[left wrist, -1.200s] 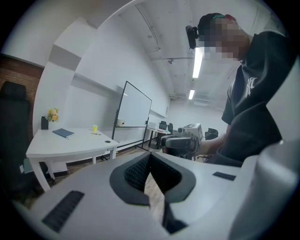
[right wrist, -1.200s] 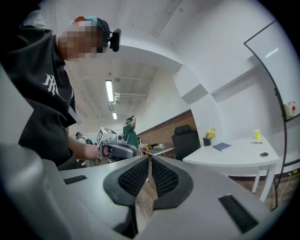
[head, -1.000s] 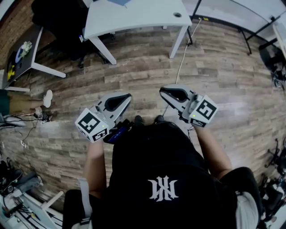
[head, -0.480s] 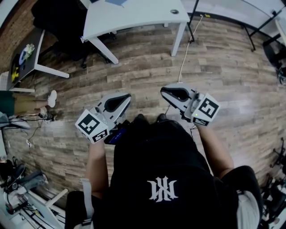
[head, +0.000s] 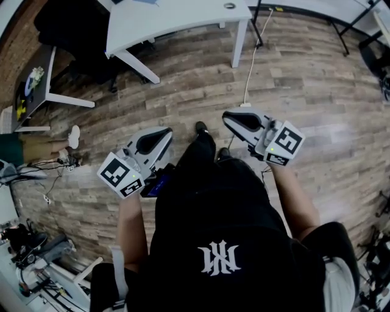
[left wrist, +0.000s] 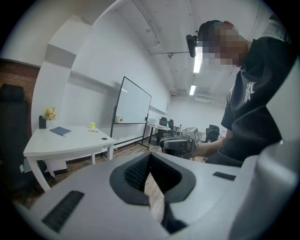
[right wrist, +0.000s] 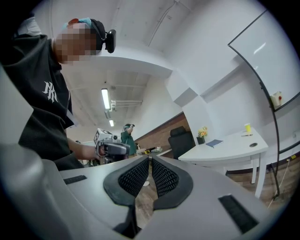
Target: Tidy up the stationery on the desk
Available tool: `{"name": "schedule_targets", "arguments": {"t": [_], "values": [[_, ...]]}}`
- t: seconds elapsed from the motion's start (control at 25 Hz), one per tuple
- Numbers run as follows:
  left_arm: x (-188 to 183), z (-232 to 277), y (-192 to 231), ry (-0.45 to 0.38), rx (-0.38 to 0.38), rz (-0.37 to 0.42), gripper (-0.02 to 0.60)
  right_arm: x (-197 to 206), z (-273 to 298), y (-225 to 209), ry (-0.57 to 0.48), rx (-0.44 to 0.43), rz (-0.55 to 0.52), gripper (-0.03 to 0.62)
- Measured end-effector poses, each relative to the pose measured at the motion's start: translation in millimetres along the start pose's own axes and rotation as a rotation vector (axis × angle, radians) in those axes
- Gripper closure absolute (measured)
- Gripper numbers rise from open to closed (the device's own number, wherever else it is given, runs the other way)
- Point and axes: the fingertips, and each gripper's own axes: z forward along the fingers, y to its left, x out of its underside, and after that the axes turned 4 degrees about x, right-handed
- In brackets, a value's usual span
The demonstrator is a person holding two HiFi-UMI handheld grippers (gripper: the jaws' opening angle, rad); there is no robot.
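A white desk (head: 177, 18) stands at the top of the head view, across a stretch of wooden floor from me. On the desk (left wrist: 65, 140) lie a blue notebook (left wrist: 61, 131) and a yellow cup (left wrist: 92, 125), with a small pot of flowers (left wrist: 48, 114) at its far end. The right gripper view shows the same notebook (right wrist: 214, 143) and cup (right wrist: 247, 127). My left gripper (head: 166, 131) and right gripper (head: 226, 114) are held in front of my body, both shut and empty. The left gripper (left wrist: 149, 159) and the right gripper (right wrist: 150, 160) point across the room.
A black chair (head: 73, 30) stands left of the desk. A low side table (head: 30, 85) with small items is at the far left. A white cable (head: 250, 73) runs over the floor. A whiteboard (left wrist: 133, 101) stands behind the desk. Another person (right wrist: 125, 136) is in the background.
One foot has stepped forward on the floor, and the desk has slid up and left in the head view. Both grippers have drifted a little outward, still shut and empty.
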Motion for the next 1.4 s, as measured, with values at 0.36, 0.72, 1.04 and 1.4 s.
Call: {"name": "schedule_targets", "arguments": {"t": [0.36, 0.72, 1.04, 1.4], "values": [[5.1, 20.5, 21.4, 0.01, 0.058, -0.03, 0.58, 1.6, 0.2, -26.4, 0.008, 0.057, 0.02, 0.549], [-5.3, 43.0, 93.1, -0.035, 0.06, -0.063, 0.58, -3.4, 35.4, -99.5, 0.046, 0.137, 0.039, 0.549], [-32.6, 60.0, 202.1, -0.092, 0.029, -0.106, 0.58, -33.2, 97.1, -175.2, 0.118, 0.121, 0.006, 0.549], [-66.4, 81.8, 289.1, -0.148, 0.061, -0.102, 0.58, -75.3, 144.8, -250.7, 0.071, 0.222, 0.008, 0.549]]}}
